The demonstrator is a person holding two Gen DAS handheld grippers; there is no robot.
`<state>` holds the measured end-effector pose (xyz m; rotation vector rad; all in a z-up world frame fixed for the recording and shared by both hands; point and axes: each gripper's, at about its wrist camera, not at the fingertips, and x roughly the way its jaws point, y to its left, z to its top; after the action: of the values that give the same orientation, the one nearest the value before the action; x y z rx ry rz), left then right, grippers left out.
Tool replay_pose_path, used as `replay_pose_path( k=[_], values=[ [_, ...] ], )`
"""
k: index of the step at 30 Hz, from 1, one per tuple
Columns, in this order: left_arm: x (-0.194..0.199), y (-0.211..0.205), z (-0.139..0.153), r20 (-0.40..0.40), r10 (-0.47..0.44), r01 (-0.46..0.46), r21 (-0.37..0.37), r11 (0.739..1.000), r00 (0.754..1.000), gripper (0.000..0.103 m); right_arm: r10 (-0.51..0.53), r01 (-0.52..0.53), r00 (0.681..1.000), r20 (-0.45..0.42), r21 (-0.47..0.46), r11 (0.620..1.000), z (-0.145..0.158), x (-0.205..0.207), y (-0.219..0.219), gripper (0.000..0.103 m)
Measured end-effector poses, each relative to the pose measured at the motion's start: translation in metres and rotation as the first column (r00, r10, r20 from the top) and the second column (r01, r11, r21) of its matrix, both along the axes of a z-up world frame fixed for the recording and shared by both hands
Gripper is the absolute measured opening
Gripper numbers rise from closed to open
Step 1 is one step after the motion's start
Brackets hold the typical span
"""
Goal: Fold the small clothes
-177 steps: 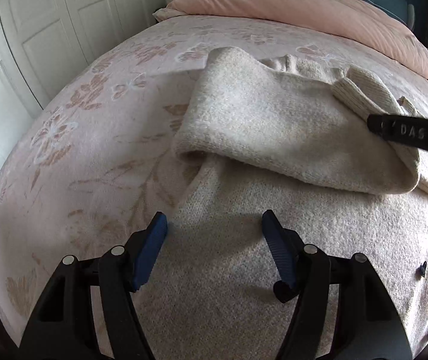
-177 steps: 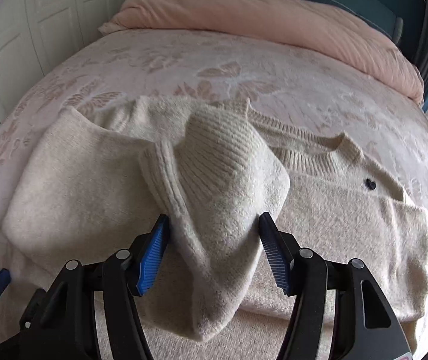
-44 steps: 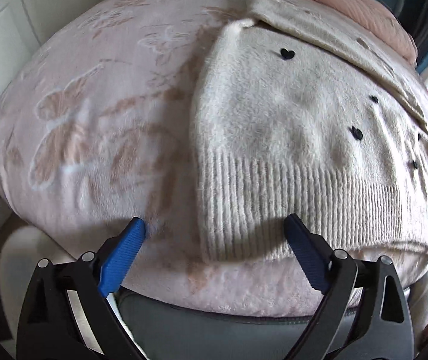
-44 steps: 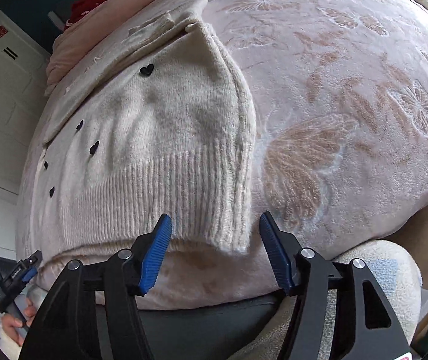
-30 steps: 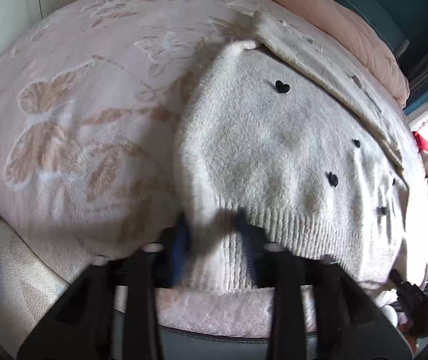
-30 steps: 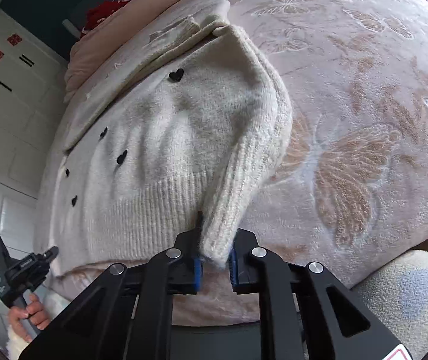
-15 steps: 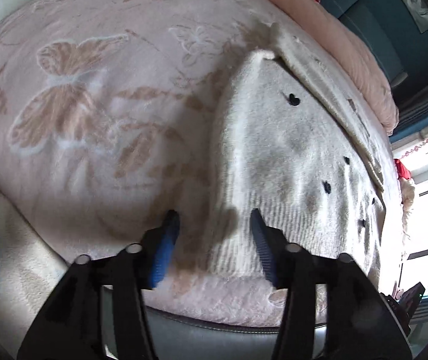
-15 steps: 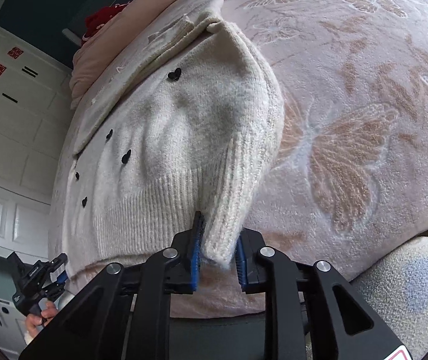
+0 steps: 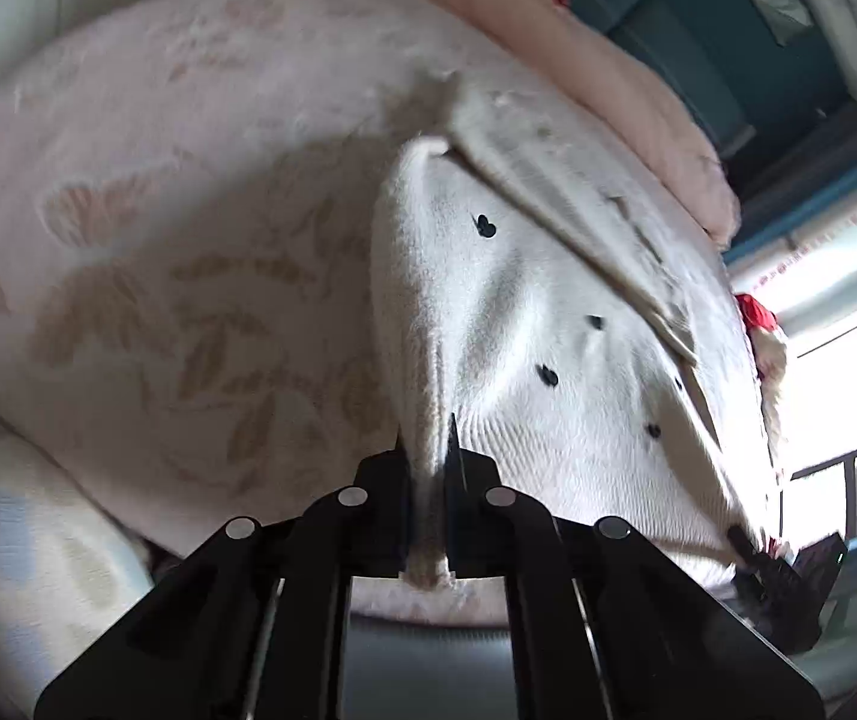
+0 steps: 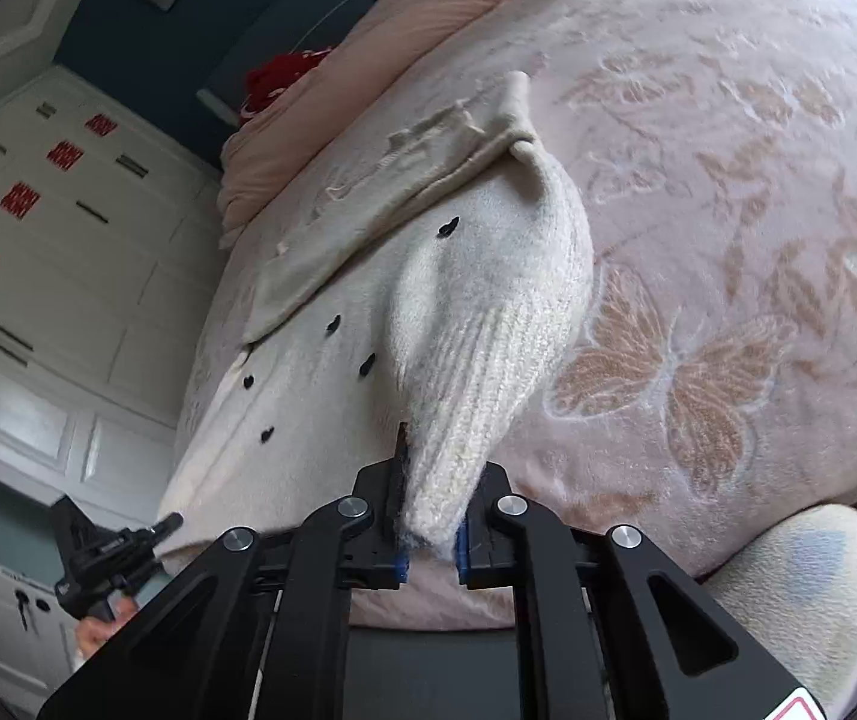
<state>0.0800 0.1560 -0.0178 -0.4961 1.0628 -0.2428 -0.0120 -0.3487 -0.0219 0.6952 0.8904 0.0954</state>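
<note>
Cardigan (image 9: 518, 312): we see a cream fuzzy knit with small black heart buttons (image 9: 484, 227) and a ribbed hem, a sleeve folded across its upper part.
Where it lies: on the pink butterfly-patterned bedspread (image 9: 146, 276), hem at the near bed edge.
Left gripper (image 9: 428, 468): our jaws are pinched narrow on the cardigan's hem corner, lifting it into a ridge.
Right gripper (image 10: 428, 516): our jaws clamp the cardigan's opposite ribbed corner.
Beyond the cardigan: a pink duvet (image 10: 368, 60) is bunched at the bed's far end.
</note>
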Motion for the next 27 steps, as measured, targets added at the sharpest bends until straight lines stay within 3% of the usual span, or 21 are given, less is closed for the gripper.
replay_pose_path(
  k=[5, 9, 13, 16, 19, 22, 25, 27],
  values=[
    [-0.051, 0.008, 0.042, 0.015, -0.125, 0.123, 0.071, 0.99, 0.992, 0.006, 0.177, -0.184, 0.982, -0.065, -0.137, 0.973, 0.036, -0.037, 0.007, 0.01],
    [-0.106, 0.015, 0.049, -0.059, -0.213, 0.218, 0.096, 0.971, 0.975, 0.006, 0.295, -0.332, 0.936, -0.194, -0.193, 0.923, 0.038, -0.087, 0.024, 0.01],
    [-0.168, 0.02, 0.055, -0.124, -0.292, 0.306, 0.114, 0.945, 0.948, 0.006, 0.385, -0.445, 0.874, -0.295, -0.172, 0.879, 0.039, -0.143, 0.046, 0.01],
    [-0.19, 0.024, 0.081, -0.109, -0.281, 0.289, 0.061, 0.955, 0.953, 0.006, 0.405, -0.453, 0.874, -0.267, -0.151, 0.878, 0.062, -0.169, 0.052, 0.01],
    [-0.172, 0.025, 0.123, 0.013, -0.236, 0.235, 0.046, 0.971, 0.972, 0.006, 0.359, -0.376, 0.926, -0.117, -0.179, 0.909, 0.108, -0.157, 0.042, 0.01],
    [-0.123, 0.018, 0.149, 0.134, -0.202, 0.196, 0.054, 0.979, 0.97, 0.006, 0.281, -0.27, 0.959, 0.042, -0.172, 0.947, 0.142, -0.115, 0.018, 0.01],
    [-0.051, 0.0, 0.142, 0.183, -0.162, 0.145, 0.104, 0.984, 0.97, 0.007, 0.194, -0.178, 0.976, 0.103, -0.14, 0.974, 0.138, -0.049, 0.002, 0.01],
    [0.005, -0.013, 0.119, 0.152, -0.131, 0.114, 0.115, 0.987, 0.98, 0.007, 0.126, -0.121, 0.988, 0.092, -0.058, 0.991, 0.113, 0.001, -0.011, 0.01]
  ],
)
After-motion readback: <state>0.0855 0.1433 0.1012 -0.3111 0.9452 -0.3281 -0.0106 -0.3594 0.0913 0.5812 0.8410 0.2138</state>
